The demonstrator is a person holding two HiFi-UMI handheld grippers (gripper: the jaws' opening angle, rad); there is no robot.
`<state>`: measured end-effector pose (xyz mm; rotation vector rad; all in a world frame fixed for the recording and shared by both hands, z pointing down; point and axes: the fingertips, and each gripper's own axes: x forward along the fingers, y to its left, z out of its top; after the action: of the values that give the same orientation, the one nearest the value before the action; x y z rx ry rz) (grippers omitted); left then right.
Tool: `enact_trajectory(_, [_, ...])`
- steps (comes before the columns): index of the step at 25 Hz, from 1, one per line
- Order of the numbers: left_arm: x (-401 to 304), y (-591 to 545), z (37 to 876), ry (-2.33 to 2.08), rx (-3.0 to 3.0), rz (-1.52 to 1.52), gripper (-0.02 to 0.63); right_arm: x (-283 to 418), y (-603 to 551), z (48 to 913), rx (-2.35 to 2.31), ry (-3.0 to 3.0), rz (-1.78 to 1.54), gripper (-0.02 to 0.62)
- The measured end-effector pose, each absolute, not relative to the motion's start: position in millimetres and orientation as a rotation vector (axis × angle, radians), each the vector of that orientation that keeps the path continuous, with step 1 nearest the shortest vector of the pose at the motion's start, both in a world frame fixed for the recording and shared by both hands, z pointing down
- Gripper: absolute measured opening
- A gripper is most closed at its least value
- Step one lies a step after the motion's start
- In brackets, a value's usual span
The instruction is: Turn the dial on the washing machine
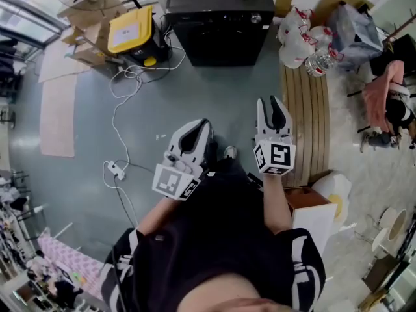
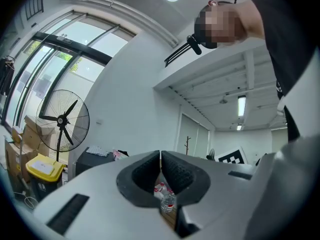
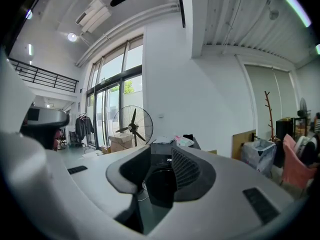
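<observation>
Standing against the far wall, the black washing machine [image 1: 221, 25] is well ahead of the person, front facing them. The dial [image 1: 255, 19] shows as a small pale knob near the machine's right front corner. A lit display on the front is too small to read. A pale flat item lies on the lid.

Right claw [image 3: 162, 171]: jaws apart, nothing between them, the machine's dark front framed in the gap. It is held in the air, pointed at the machine and well short of it.

Left claw [image 1: 198, 132]: jaws together at the tips, empty, held left of the right claw and further from the machine.

Floor [image 1: 214, 103]: smooth grey, bare between person and machine. A white cable [image 1: 120, 103] runs from the machine's left side down to a power strip [image 1: 116, 169].

Left of the machine: a yellow-lidded box [image 1: 132, 28] with a white label, print unreadable; cardboard boxes; a pedestal fan [image 3: 132, 126]; tall windows [image 3: 112, 104] beyond.

Right of the machine: a slatted wooden bench [image 1: 305, 122] carrying water bottles [image 1: 305, 44] with red caps at its near-machine end.

Walls white. Each claw's cube bears black-and-white square markers, with no words legible.
</observation>
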<state>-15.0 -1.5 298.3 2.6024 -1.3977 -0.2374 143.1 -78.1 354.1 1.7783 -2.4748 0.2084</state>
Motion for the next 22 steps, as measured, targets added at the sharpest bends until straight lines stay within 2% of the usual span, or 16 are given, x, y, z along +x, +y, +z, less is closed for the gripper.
enact_trajectory(14, [-1, -322, 365, -1.292, 2.626, -0.211, 0.028, 157, -428, 464, 1.796, -2.352, 0.233, 0.166])
enact_trajectory(17, [2, -393, 386, -1.291, 2.631, -0.223, 0.028, 167, -509, 514, 1.794, -2.297, 0.279, 0.172])
enact_trajectory(22, [1, -487, 456, -1.290, 2.622, -0.225, 0.029, 171, -628, 647, 1.738, -2.213, 0.357, 0.244])
